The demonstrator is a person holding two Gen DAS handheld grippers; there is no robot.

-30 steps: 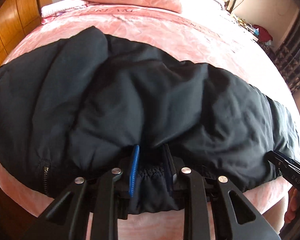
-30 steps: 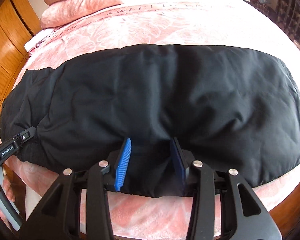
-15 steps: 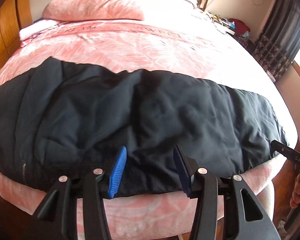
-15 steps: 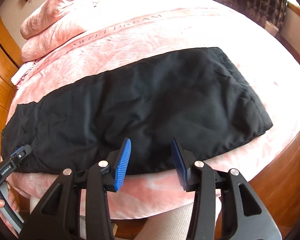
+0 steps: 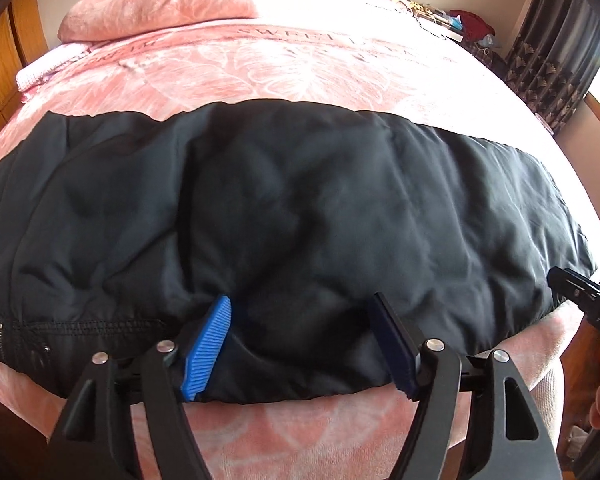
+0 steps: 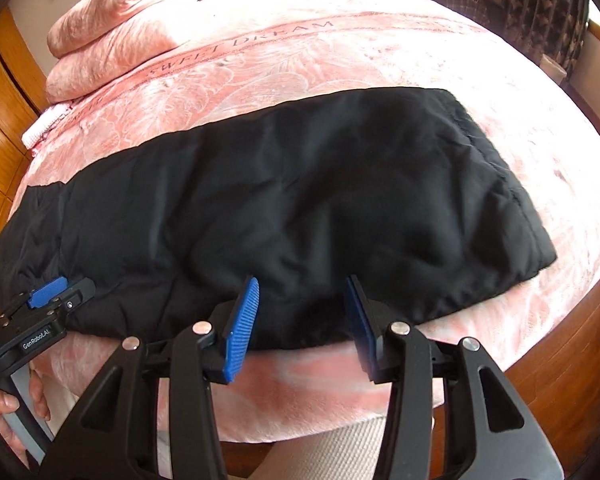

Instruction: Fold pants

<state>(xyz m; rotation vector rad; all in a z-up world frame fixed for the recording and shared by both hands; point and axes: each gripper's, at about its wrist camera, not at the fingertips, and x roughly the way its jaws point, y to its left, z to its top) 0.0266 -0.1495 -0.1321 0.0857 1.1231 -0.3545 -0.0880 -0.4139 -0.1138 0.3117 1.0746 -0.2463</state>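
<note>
Currently the black pants (image 5: 300,216) lie flat as one long band across the near part of the pink bedspread (image 5: 260,72), near edge just at the bed's near edge, waist end with its zip (image 5: 0,330) to the left, cuff end (image 6: 500,184) to the right. I read this as legs already laid one over the other lengthwise; the crosswise fold is not yet done. I hold the left gripper (image 5: 300,344) over the near edge toward the waist end, jaws spread wide with fabric between them but nothing pinched; blue pads (image 5: 208,348) sit apart on either side of the cloth. I hold the right gripper (image 6: 300,328) likewise spread, at the near edge closer to the cuff half, gripping nothing. Placement makes sense to me: two stations along one edge let me flatten or lift the band evenly. Padded, slippery-looking fabric will likely puff and slide, so a shallow pinch could drop a layer. Pink pillows (image 6: 112,28) sit at far left, wooden wardrobe (image 6: 0,120) further left, dark curtain (image 5: 552,64) far right, all well apart from the work.
</note>
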